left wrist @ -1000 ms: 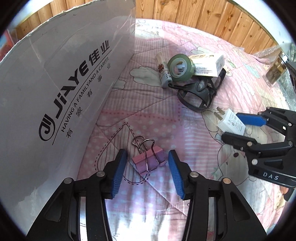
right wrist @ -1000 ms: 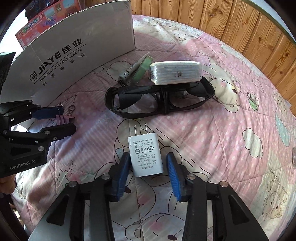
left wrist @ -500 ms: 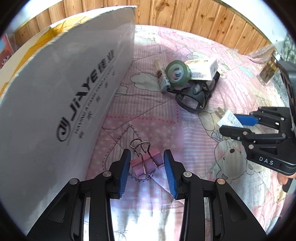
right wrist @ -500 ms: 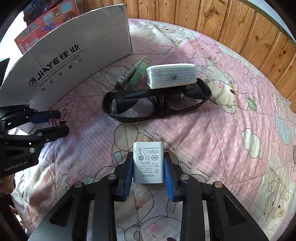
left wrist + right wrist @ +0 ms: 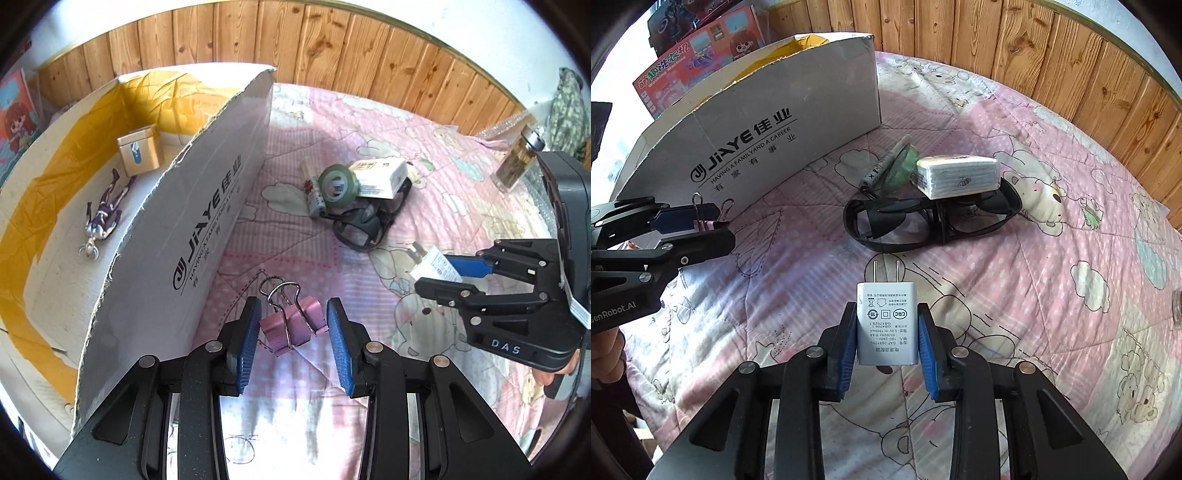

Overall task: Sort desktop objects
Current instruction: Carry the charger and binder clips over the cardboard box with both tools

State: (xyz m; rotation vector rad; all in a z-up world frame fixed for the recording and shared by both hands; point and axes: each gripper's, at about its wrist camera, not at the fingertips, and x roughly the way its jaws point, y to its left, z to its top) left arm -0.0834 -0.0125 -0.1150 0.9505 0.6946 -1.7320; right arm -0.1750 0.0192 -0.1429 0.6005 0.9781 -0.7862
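With the pink binder clip (image 5: 291, 325) pinched by the left gripper (image 5: 291, 334) beside the cardboard box (image 5: 207, 206) wall and the white charger (image 5: 887, 323) clamped in the right gripper (image 5: 887, 332) above the quilt (image 5: 1015, 258), either could be dropped short if the box's torn near edge were snagged.

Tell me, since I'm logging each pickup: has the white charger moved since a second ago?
Yes. The charger, shut in the right tool, has risen off the quilt and away from the fixed sunglasses, its prongs now in mid-air.
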